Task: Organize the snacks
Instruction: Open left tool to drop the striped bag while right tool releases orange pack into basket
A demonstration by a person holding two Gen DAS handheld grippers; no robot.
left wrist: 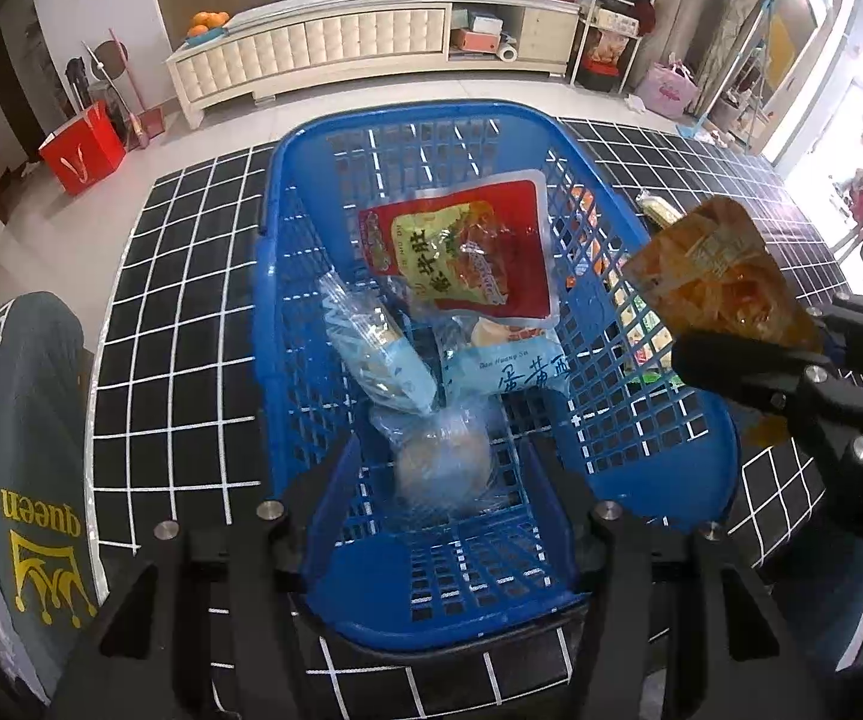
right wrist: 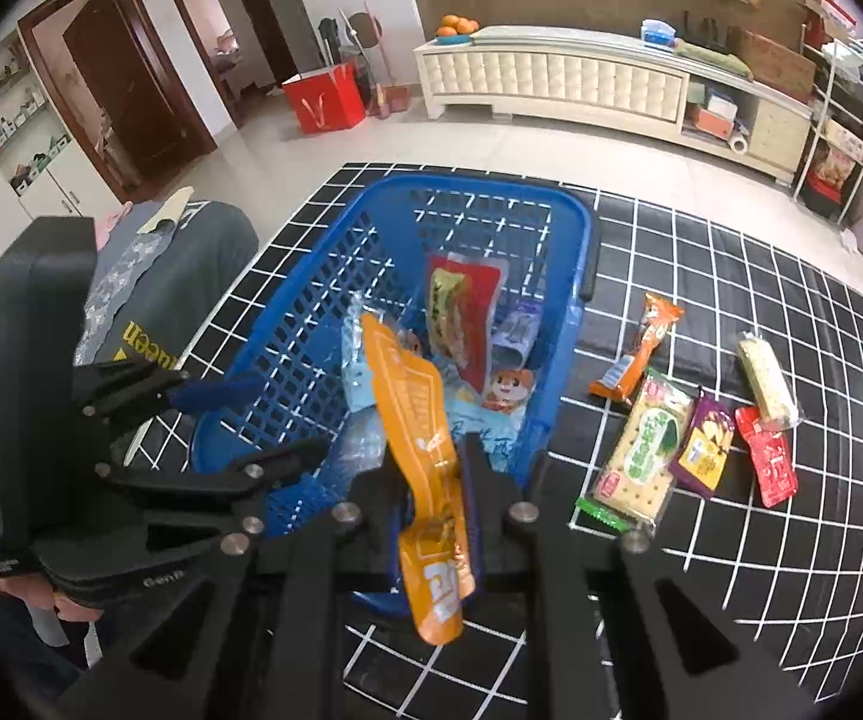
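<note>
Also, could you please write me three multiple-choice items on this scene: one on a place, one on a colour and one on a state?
1. Where does the purple packet lie?
A. On the grid mat, beside the basket
B. Inside the basket
C. On the white cabinet

2. What colour is the basket?
A. Red
B. White
C. Blue

3. What is the right gripper doing?
A. Standing open and empty
B. Holding an orange pouch between its fingers
C. Gripping the basket's rim

Key:
1 A: it lies on the mat between a green cracker pack and a red packet.
2 C: its rim and lattice walls are blue.
3 B: the pouch is pinched between the fingers, over the basket.
</note>
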